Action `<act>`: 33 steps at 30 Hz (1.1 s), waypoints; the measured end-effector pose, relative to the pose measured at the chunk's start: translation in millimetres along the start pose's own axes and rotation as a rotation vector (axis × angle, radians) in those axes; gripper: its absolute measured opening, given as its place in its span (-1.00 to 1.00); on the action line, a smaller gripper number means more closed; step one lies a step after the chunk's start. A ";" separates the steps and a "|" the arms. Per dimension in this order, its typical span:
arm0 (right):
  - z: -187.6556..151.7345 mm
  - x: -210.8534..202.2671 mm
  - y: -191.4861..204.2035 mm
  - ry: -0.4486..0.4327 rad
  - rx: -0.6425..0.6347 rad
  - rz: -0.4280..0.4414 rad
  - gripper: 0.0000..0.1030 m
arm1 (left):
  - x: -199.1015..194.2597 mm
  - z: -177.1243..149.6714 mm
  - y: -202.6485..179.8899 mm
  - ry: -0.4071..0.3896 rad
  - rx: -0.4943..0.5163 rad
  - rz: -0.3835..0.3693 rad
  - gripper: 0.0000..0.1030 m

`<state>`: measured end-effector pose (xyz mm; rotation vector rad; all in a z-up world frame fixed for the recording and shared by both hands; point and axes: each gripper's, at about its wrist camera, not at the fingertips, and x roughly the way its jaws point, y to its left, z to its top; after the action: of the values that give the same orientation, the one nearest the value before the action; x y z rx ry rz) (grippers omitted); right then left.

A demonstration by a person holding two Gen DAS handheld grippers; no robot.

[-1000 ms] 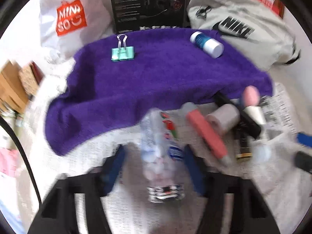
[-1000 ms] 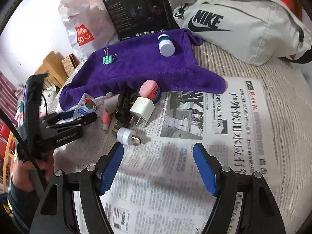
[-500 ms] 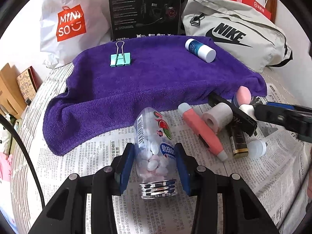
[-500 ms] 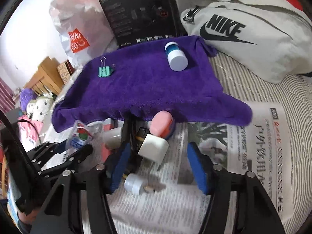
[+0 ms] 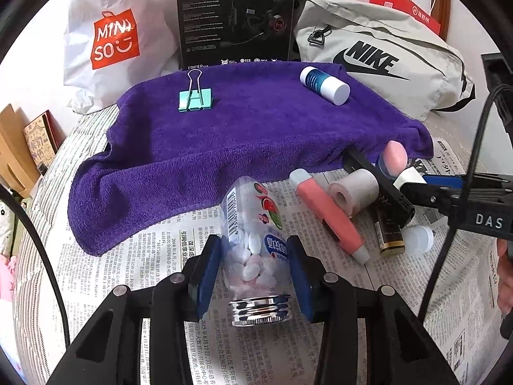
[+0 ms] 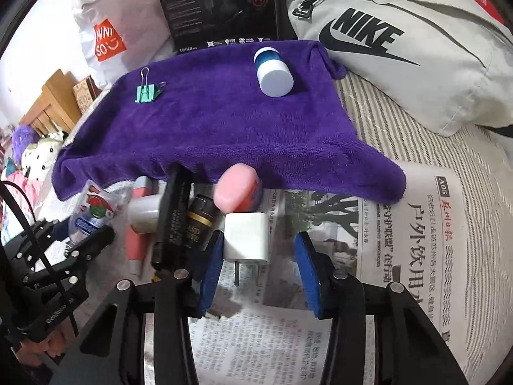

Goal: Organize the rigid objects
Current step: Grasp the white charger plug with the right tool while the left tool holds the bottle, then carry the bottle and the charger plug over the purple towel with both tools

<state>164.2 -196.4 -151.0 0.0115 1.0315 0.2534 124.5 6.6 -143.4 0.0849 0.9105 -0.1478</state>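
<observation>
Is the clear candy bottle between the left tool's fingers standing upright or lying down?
Lying down. The candy bottle rests on its side on the newspaper, silver cap toward the camera, tablets settled along its lower side.

A white Miniso bag (image 5: pixel 112 35), a black headset box (image 5: pixel 235 16) and a grey Nike bag (image 5: pixel 378 61) stand behind the towel. Wooden furniture (image 6: pixel 54 99) and plush toys (image 6: pixel 35 150) show at the far left.

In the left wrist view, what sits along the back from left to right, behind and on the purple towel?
White Miniso bag → green binder clip → black headset box → blue and white bottle → grey Nike bag.
</observation>
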 end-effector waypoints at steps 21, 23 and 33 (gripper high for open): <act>-11.3 -6.0 8.7 -0.004 -0.099 0.018 -0.47 | -4.4 -0.1 1.7 0.041 0.013 -0.022 -0.23; -12.6 -10.3 6.8 -0.010 -0.101 0.023 -0.47 | -6.9 -1.6 4.8 0.048 0.004 -0.020 -0.23; -13.2 -24.1 -4.5 -0.031 -0.093 0.048 -0.47 | -25.7 -1.0 17.0 0.050 -0.026 -0.045 -0.24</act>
<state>142.2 -207.4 -137.9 -0.0434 0.9884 0.3438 111.0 25.8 -123.5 0.0443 0.9645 -0.1767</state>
